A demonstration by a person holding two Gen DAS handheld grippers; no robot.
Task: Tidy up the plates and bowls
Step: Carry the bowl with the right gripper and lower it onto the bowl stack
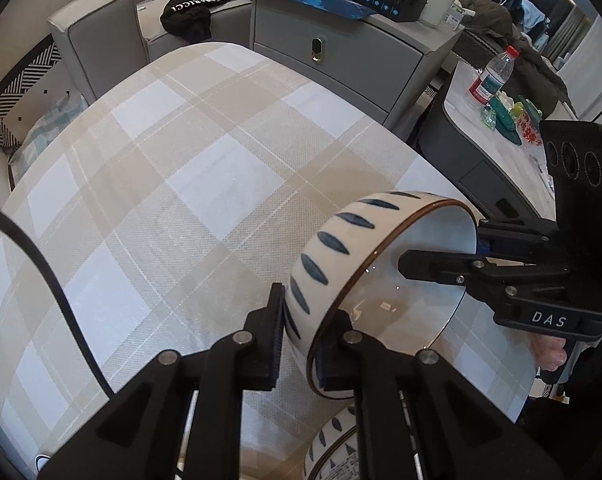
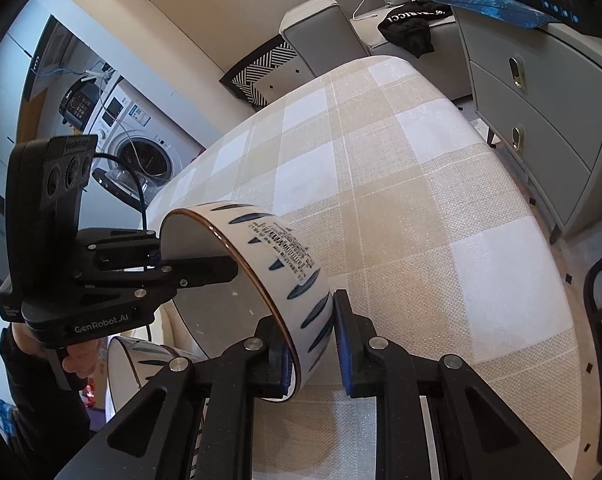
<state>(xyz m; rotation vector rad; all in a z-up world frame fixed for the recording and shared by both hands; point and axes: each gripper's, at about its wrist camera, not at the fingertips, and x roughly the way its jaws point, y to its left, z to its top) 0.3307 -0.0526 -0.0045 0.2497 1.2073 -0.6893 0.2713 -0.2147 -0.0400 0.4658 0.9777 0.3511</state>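
Gripping one bowl (image 1: 381, 280) by opposite sides of its rim, you hold it tilted above the table (image 1: 161, 200), left gripper (image 1: 301, 344) and right gripper (image 2: 313, 344) each clamped on its wall. A second bowl (image 1: 333, 452) waits at the lower edge of the frame, so stacking looks barely begun, and no plates show. Beyond the checked cloth stand a cabinet (image 1: 341, 60), a sofa (image 1: 101, 32) and a washer (image 2: 141, 160).
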